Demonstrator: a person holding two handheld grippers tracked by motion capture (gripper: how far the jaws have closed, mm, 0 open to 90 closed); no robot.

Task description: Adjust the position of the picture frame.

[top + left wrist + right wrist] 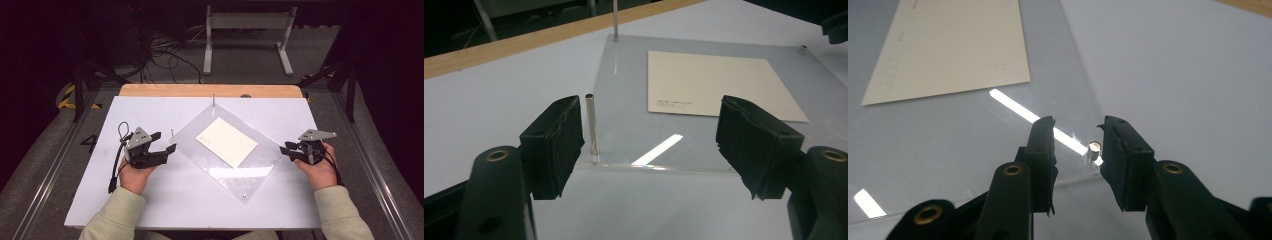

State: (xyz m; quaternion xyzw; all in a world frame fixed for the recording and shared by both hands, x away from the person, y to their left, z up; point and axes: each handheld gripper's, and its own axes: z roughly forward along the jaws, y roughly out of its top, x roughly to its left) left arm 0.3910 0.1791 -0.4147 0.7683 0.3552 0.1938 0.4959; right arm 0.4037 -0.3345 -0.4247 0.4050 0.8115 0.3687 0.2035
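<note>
A white table (165, 200) with a wooden strip along its far edge carries a clear acrylic sheet (260, 165), turned so its corners point like a diamond. This sheet serves as the landmark. A cream sheet of paper (226, 141) lies flat on the middle of it, with a line of small print near one edge. Thin metal pins stand upright at the sheet's corners: a tall pin (214, 101) at the far corner, a shorter post (172, 135) at the left corner, a low stud (1093, 150) at the right corner and another stud (244, 196) at the near corner.

The left gripper (167, 141) sits just off the sheet's left corner. Its jaws stand wide apart, and in the left gripper view the post (592, 127) rises just beside the inner face of one jaw, with no contact that can be told.

The right gripper (284, 148) is at the sheet's right corner. Its jaws stand slightly apart with the stud between them, close to one jaw, gripping nothing.
</note>
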